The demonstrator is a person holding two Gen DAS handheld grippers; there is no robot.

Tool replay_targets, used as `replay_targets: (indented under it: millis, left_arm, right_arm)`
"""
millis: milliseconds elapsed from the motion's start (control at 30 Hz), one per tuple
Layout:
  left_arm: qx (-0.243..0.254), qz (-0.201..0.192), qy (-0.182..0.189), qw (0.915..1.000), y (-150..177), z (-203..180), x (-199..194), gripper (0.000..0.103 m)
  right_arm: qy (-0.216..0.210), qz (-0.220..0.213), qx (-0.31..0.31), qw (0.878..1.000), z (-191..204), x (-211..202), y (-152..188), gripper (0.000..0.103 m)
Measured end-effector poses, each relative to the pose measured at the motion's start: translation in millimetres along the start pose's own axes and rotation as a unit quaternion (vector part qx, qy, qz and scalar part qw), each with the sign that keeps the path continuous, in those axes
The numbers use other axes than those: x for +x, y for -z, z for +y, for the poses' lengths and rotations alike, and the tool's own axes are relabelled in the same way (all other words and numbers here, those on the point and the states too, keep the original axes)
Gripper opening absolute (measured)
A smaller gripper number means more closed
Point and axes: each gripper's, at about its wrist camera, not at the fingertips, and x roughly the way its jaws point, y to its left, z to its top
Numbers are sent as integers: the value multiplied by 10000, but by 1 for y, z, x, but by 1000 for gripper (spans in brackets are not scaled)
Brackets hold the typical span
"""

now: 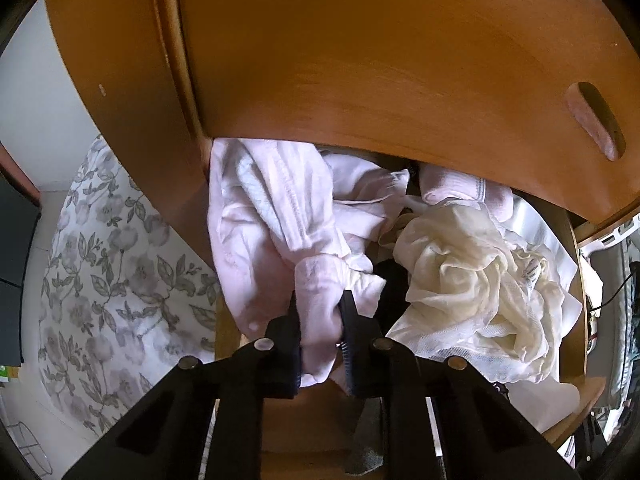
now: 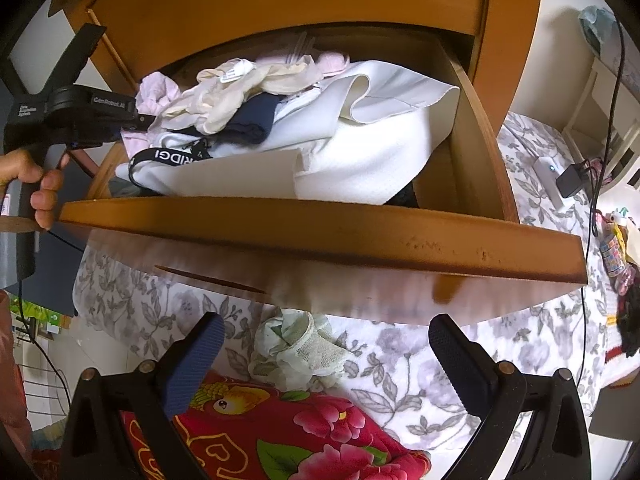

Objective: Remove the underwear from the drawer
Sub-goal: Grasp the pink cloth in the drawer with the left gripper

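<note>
My left gripper (image 1: 320,300) points steeply down into the open wooden drawer (image 2: 320,236), its two black jaws nearly together and pinching a bunched fold of pale pink underwear (image 1: 276,216). The fabric is soft knit with ribbed, stitched bands, and it bulges between the ridged pads. It lies at the left side of the drawer, partly under the overhanging upper drawer front (image 1: 380,60), smooth orange-brown wood with an oval slot handle. Just right of the pink piece sits a crumpled cream mesh garment (image 1: 472,272), sheer and wrinkled. In the right wrist view a folded white cloth (image 2: 360,144) with a fine waffle texture fills the near right of the drawer, with a dark navy item (image 2: 248,120) and a black printed strap (image 2: 172,156) beside it. My right gripper (image 2: 326,344) hangs in front of the drawer with jaws wide apart and holding nothing, its blue ribbed pads (image 2: 196,360) over a grey floral sheet (image 2: 400,364), a small crumpled lace-edged garment (image 2: 300,352) and a red flowered quilt (image 2: 280,432).
</note>
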Motion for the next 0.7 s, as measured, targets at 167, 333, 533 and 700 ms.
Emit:
replay_targets:
  millis: [167, 333, 533, 700]
  left_arm:
    - [-62, -112, -22, 9999, 3, 1, -7, 11]
    - [-125, -342, -38, 9993, 5, 2, -23, 10]
    - [-149, -747, 24, 9971, 8, 0, -57, 9]
    - [-165, -1192, 122, 9927, 11, 1, -95, 9]
  right_arm:
    - [16, -7, 13, 10000, 2, -4, 3, 103]
    - [48, -68, 22, 10000, 2, -12, 4, 103]
    - [72, -152, 12, 9999, 4, -22, 6, 103]
    - [69, -185, 15, 9998, 6, -28, 9, 103]
